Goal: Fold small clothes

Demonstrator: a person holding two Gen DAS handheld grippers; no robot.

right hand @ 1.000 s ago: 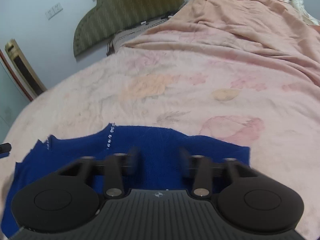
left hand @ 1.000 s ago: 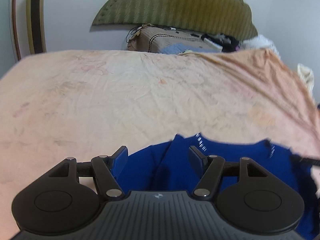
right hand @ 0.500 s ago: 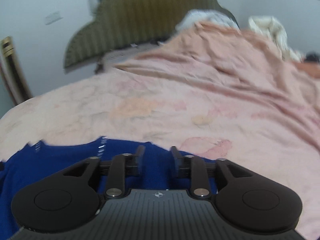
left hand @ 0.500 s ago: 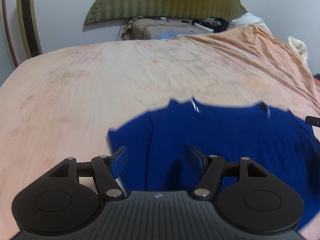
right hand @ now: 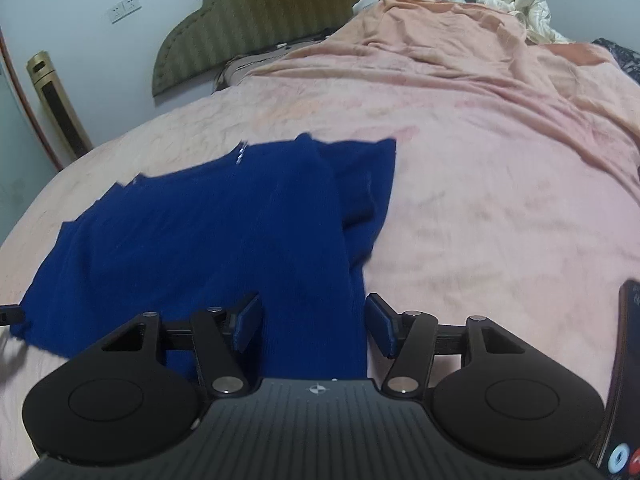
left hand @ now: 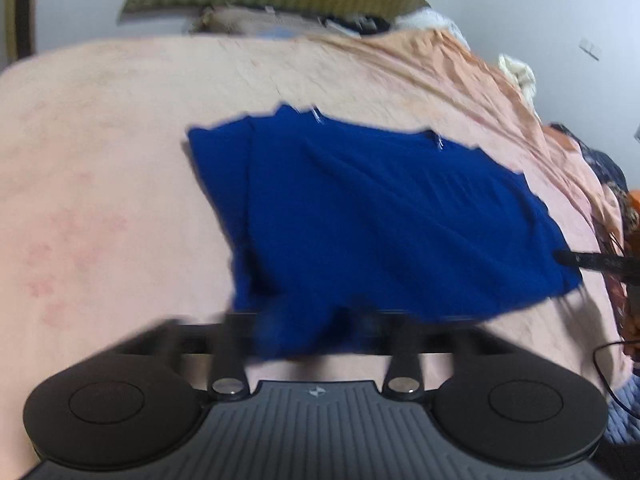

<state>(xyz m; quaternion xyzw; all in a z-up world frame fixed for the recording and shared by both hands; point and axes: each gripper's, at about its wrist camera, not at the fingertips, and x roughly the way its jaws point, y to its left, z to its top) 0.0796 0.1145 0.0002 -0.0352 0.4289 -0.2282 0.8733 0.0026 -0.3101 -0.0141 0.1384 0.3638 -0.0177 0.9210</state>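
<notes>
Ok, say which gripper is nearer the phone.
Right. Right gripper, just opening over the garment, is beside the phone. Left gripper, just closing on the garment, is across it.

Deep blue knit garment (left hand: 372, 216) lies spread flat on the pink bedspread (left hand: 100, 168), approx. mid-bed, well short of the headboard end. Far edge is uneven w/ small shiny beads at two spots along it. One side panel is folded inward over the body, leaving a straight vertical crease; in the right wrist view the opposite side (right hand: 360, 184) shows a folded flap w/ a loose bulge. Near hem reaches towards the near edge of the bed; fabric lightly rippled
</notes>
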